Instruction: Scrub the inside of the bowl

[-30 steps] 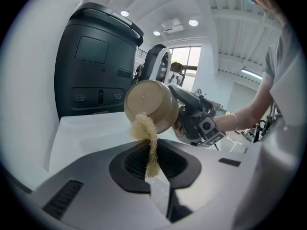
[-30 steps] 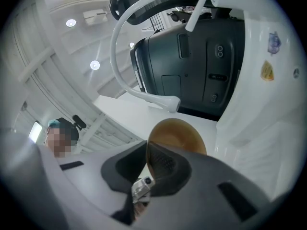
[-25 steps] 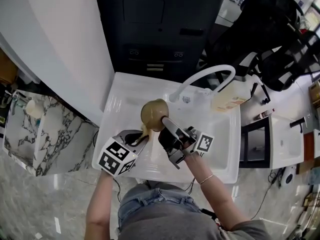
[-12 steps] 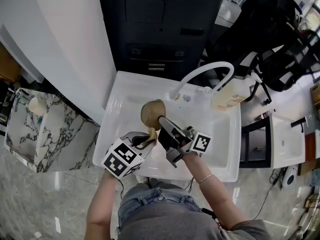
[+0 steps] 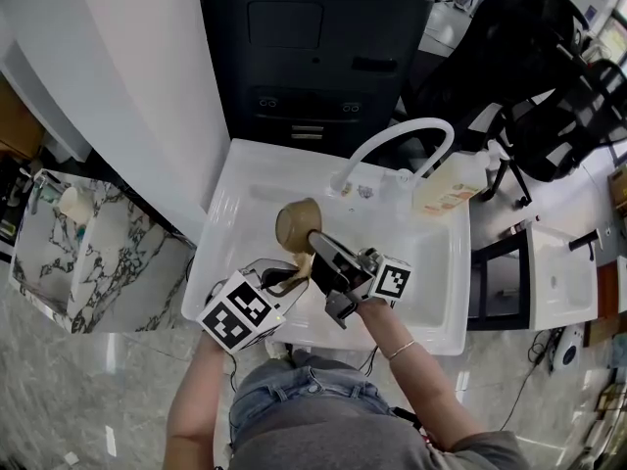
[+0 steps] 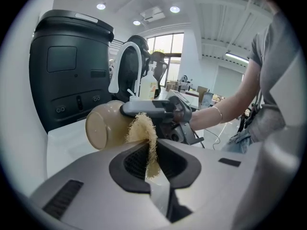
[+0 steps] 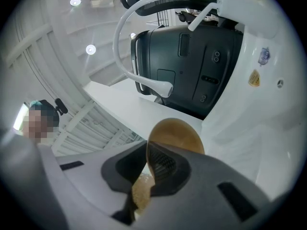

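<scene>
A tan bowl (image 5: pixel 296 224) hangs tilted over the white sink (image 5: pixel 431 292). My right gripper (image 5: pixel 319 240) is shut on its rim. In the right gripper view the rim of the bowl (image 7: pixel 176 133) runs down between the jaws of the right gripper (image 7: pixel 145 172). My left gripper (image 5: pixel 293 275) sits just below and left of the bowl, shut on a frayed tan scrub pad (image 5: pixel 303 262). The left gripper view shows the scrub pad (image 6: pixel 143 137) standing up from the left gripper (image 6: pixel 150 158), next to the bowl (image 6: pixel 102 125). Whether the pad touches the bowl's inside is hidden.
A white curved faucet (image 5: pixel 397 145) arches over the back of the sink. A soap bottle (image 5: pixel 453 189) stands at the sink's back right corner. A dark cabinet (image 5: pixel 304 47) rises behind, and a marble counter (image 5: pixel 93 262) lies to the left.
The left gripper with the scrub pad has shifted a little to the right, closer under the bowl. The bowl has tipped slightly and stays in the right gripper.
</scene>
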The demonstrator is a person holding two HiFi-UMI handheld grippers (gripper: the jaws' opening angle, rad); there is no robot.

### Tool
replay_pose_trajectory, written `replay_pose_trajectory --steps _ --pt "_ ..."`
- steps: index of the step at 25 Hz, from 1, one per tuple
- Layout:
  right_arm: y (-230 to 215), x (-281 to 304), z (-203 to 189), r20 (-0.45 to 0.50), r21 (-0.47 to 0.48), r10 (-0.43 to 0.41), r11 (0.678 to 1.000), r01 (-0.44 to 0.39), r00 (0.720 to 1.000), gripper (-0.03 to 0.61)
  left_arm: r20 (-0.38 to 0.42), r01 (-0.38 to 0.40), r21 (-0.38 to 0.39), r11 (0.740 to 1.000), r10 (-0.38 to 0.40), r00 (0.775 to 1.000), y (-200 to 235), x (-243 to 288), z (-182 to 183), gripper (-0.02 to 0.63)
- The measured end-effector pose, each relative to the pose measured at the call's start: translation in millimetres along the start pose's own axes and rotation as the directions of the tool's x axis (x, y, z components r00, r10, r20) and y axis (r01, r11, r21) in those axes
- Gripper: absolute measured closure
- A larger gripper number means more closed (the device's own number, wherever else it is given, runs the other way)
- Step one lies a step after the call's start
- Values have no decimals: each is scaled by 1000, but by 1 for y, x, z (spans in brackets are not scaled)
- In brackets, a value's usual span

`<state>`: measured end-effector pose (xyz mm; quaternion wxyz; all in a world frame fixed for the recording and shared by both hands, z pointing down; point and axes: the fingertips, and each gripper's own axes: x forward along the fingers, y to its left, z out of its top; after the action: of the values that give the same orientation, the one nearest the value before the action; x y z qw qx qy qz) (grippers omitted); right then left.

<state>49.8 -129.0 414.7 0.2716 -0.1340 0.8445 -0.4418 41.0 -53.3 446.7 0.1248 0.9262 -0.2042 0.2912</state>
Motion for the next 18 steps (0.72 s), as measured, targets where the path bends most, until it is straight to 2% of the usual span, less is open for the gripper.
replay_pose_trajectory --steps 8,12,15,18 --pt "-2 -1 -13 -66 -37 -34 999 32 997 557 -36 22 80 997 -19 999 -10 -10 5 568" --pt "-5 -4 -12 -52 -17 -42 999 41 998 557 -21 21 83 996 -19 1000 -10 -18 12 568" --pt "-10 -9 -7 -25 -6 -48 999 48 999 557 4 -5 69 998 5 1000 -4 -32 14 568" --pt "-15 -15 -6 -15 3 -52 999 52 999 557 55 -82 39 996 80 995 14 -55 18 568"
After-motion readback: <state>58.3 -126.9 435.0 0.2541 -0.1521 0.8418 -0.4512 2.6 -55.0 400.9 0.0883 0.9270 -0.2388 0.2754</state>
